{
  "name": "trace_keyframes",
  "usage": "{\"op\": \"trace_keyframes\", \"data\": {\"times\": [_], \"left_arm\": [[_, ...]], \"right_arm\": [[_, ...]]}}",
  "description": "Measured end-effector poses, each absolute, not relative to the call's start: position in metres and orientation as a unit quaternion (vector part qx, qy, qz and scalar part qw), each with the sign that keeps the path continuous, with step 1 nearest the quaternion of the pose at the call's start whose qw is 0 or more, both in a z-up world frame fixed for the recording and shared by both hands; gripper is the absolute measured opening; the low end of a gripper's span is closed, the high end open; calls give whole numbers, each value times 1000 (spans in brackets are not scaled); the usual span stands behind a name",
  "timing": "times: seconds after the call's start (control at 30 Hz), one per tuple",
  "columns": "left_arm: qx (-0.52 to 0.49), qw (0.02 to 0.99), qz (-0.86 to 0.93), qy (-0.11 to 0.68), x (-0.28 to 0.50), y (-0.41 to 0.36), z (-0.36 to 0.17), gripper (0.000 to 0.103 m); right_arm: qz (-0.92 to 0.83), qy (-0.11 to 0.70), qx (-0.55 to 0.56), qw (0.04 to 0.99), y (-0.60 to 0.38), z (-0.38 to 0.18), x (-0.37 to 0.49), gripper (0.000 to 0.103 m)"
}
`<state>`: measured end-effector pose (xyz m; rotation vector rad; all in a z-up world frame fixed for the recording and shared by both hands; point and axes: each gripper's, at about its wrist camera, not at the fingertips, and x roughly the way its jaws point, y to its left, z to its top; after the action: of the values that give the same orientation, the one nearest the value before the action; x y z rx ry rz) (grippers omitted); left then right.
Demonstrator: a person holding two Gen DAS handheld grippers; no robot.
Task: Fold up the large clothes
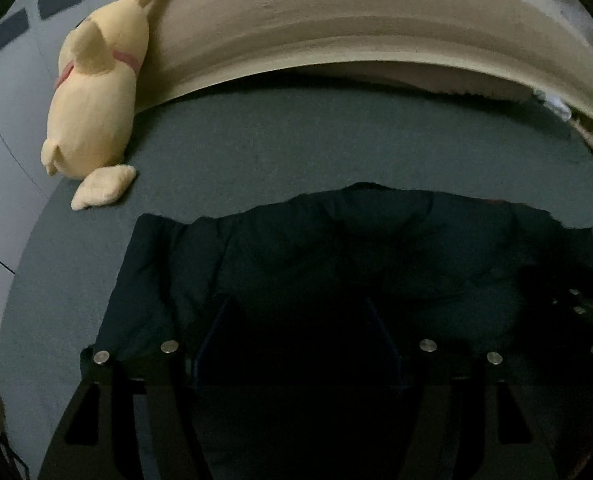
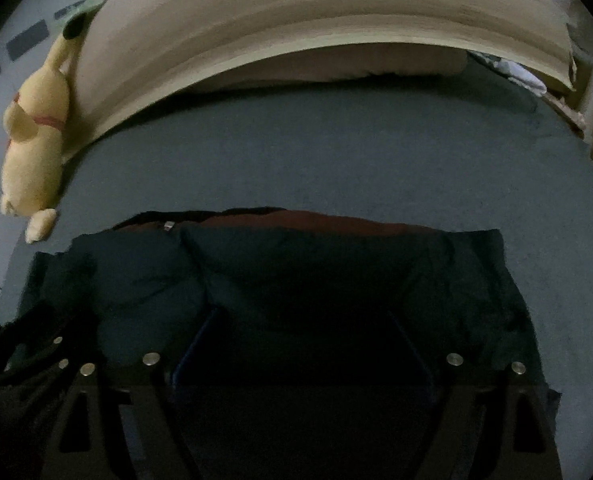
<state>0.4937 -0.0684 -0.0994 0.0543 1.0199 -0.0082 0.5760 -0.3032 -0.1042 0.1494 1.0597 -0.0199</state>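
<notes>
item: dark navy padded jacket [image 1: 336, 264], lying flat on a grey-green bed sheet [image 1: 336, 140], near edge under both tools. left hand-held gripper [image 1: 296, 332]: jaws well apart over the fabric, grip not discernible in the gloom. right hand-held gripper [image 2: 302, 340]: likewise. right view alone shows a rust-red lining [image 2: 316, 220]. yellow plush toy [image 1: 96, 92] against a beige headboard [image 1: 336, 32].
</notes>
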Motion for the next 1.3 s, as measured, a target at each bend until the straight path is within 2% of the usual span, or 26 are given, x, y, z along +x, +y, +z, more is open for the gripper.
{"op": "trace_keyframes", "data": {"times": [0.27,0.37,0.43,0.6,0.77,0.9,1.07,1.2,1.3], "left_arm": [[-15,888,-41,457,434,-9,-53,69],[-68,898,-59,431,403,47,-44,78],[-117,896,-50,425,390,92,-50,82],[-265,839,-58,472,387,170,-93,82],[-355,792,-93,487,388,183,-127,82],[-403,761,-131,491,397,175,-144,82],[-384,752,-160,511,410,156,-151,82],[-388,759,-165,496,418,156,-151,82],[-370,748,-180,520,423,141,-159,82]], "right_arm": [[29,465,130,875,-375,-58,498,89],[25,451,169,876,-424,-53,458,93],[9,449,197,872,-459,-62,434,95],[10,459,321,829,-513,-106,396,95],[58,455,391,798,-515,-131,393,95],[95,473,392,784,-489,-141,412,95],[128,473,400,775,-464,-152,432,96],[141,477,393,773,-460,-157,439,96],[134,478,399,771,-466,-164,439,96]]}}
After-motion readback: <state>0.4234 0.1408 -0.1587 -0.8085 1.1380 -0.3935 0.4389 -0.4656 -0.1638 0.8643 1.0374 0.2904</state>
